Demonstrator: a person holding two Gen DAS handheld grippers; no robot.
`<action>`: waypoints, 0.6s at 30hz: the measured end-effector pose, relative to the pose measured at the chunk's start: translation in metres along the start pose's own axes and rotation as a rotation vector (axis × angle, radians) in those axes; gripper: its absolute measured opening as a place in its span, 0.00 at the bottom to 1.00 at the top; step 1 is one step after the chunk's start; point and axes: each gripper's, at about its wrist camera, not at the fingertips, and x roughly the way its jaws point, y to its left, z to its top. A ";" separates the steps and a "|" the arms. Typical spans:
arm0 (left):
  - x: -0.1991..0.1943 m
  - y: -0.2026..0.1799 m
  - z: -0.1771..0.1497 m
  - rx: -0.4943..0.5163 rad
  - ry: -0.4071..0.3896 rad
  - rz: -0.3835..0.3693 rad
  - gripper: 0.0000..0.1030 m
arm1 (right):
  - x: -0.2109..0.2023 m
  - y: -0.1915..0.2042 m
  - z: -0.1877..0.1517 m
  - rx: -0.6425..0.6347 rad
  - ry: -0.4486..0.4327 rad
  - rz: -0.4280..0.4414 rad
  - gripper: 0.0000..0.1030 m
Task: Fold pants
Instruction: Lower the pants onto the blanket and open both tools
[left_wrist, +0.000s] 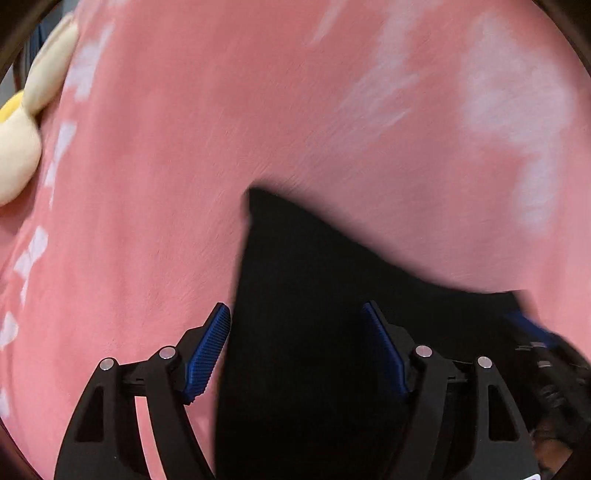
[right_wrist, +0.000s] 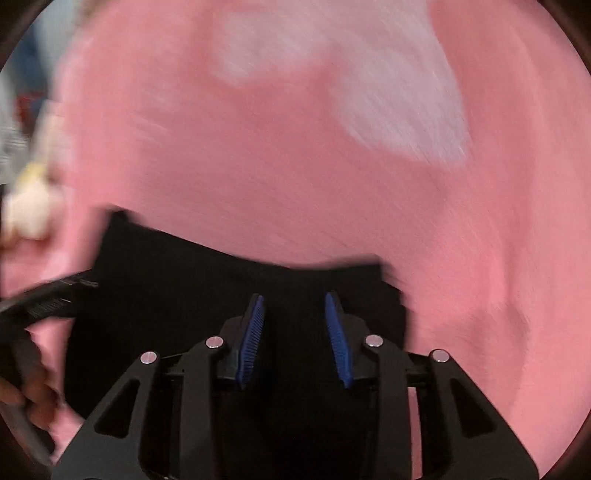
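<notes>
The black pants (left_wrist: 314, 332) lie on a pink cover with pale patches (left_wrist: 166, 166), most likely a bed or blanket; what is underneath cannot be told. In the left wrist view one edge of the cloth runs up to a corner near the middle of the picture. In the right wrist view a straight hem or waist edge crosses just ahead of the tool.

The left tongs (left_wrist: 295, 350) stand wide apart above the black cloth, with nothing pressed between the blue pads (left_wrist: 207, 354). The left pad sits at the cloth's edge where it meets the pink; the right pad is over the cloth. Whether either pad touches the fabric cannot be told.

The right tongs (right_wrist: 294, 339) are drawn much closer together, with dark ribbed cloth showing between their pads. The blur and the blackness of the fabric leave it unclear whether they are pinching a fold or only hanging over it.

A cream and yellow soft toy (left_wrist: 22, 122) lies at the far left edge of the cover, well apart from the pants.

Judgement: this reads as the take-hold step along one end of the garment, with no fold visibly made. The next move calls for both tools to secure a layer of cloth near that end, then lift and carry it evenly, keeping the edge straight. The thin, limp fabric may slip or bunch.
</notes>
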 end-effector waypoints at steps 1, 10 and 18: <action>0.012 0.009 0.000 -0.038 0.030 -0.051 0.73 | -0.009 -0.001 -0.001 0.021 -0.023 0.025 0.21; -0.007 0.017 -0.013 -0.102 -0.001 -0.117 0.74 | -0.039 0.011 -0.028 0.018 -0.074 0.012 0.20; -0.093 -0.003 -0.065 0.021 -0.098 -0.064 0.74 | -0.078 0.037 -0.078 -0.072 -0.078 -0.051 0.22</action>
